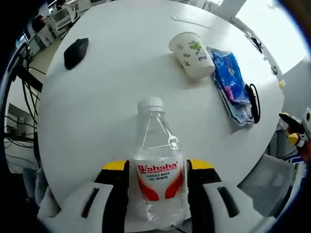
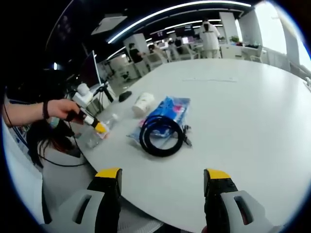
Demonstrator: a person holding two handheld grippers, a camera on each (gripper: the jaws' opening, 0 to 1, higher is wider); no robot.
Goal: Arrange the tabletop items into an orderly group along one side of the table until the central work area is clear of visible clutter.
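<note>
- The round white desk (image 1: pixel 97 111) carries everything.
- A blue packet (image 2: pixel 167 110) lies near its edge, a black cable coil (image 2: pixel 161 132) resting on it.
- The paper cup (image 1: pixel 191 54) lies on its side just beside the packet.
- The left tool (image 1: pixel 158 177) pinches a Wahaha water bottle (image 1: pixel 157 170) at the desk's near edge.
- The right tool (image 2: pixel 163 182) hangs spread, holding nothing.
- A black mouse (image 1: pixel 76 52) sits far left.

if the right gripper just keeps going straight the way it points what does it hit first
Most likely the coiled black cable, lying partly on the blue packet on the white table. The right gripper is open with nothing between its fingers; depth is unclear, so it might pass above the coil.
</note>
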